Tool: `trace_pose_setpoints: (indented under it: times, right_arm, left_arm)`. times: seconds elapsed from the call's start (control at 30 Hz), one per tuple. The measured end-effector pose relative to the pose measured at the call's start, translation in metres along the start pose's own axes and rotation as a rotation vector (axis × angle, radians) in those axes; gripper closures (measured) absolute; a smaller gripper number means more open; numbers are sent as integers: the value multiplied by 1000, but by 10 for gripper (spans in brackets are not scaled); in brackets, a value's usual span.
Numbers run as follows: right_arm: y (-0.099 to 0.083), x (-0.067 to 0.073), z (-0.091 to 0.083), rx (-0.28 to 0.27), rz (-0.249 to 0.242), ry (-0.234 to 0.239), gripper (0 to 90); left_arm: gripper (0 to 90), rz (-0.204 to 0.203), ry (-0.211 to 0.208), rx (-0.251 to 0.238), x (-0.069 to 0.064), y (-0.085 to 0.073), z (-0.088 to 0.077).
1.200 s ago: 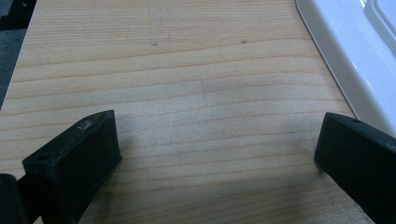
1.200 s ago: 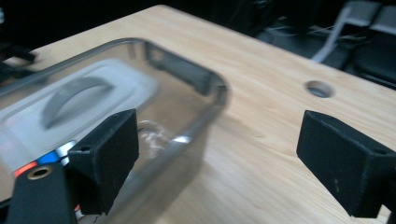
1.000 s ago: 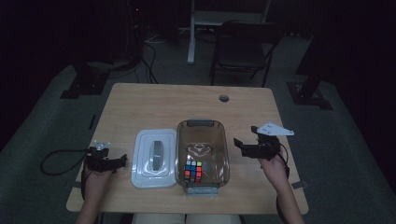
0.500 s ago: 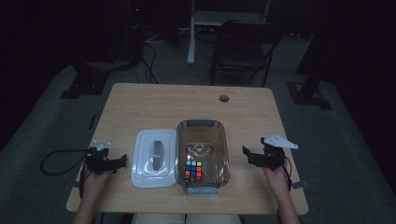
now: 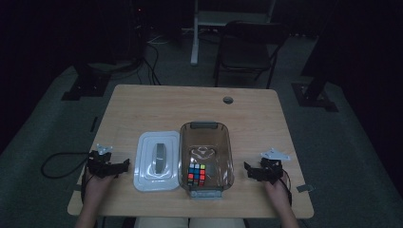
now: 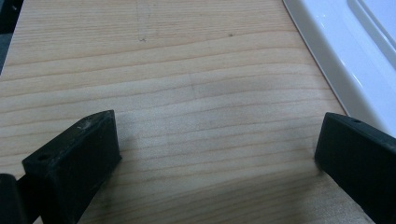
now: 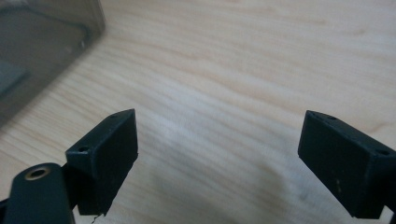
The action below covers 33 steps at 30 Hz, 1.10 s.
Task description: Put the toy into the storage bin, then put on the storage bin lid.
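High view is showing me both tools sitting low by the near edge of the light wooden table (image 5: pixel 142 102). I am seeing my left gripper (image 5: pixel 124 165) resting with its jaws wide apart, just beside the flat white plastic lid (image 5: pixel 157 161). My right gripper (image 5: pixel 247 168) is sitting near the clear brown plastic box (image 5: pixel 205 129), jaws wide apart too, holding nothing. Inside the box a small colourful puzzle cube (image 5: pixel 196 175) is lying at the near end
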State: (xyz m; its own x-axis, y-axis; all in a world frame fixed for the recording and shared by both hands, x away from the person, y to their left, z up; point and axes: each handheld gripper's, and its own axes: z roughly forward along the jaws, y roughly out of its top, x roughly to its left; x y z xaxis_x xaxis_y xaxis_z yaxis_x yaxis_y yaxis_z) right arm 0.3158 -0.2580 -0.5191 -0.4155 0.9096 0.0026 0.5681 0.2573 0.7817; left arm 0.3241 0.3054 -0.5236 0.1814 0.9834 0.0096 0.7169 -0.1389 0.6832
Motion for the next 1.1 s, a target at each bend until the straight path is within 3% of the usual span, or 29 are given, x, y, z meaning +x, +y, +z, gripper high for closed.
trace_pose_setpoints:
  times: [0.17,0.37,0.87,1.1]
  right_arm:
    - [-4,0,4,26,14,-36,121]
    - [-3,-4,9,90,30,-29,117]
    - [-3,-4,9,90,35,-37,117]
    - [-3,-4,9,90,36,-37,117]
  left_arm:
    - [6,11,-8,0,1,-1,-1]
    - [6,16,-14,-2,1,-2,-1]
    - [7,16,-12,6,1,-2,-3]
    - [7,1,-17,55,-3,1,-9]
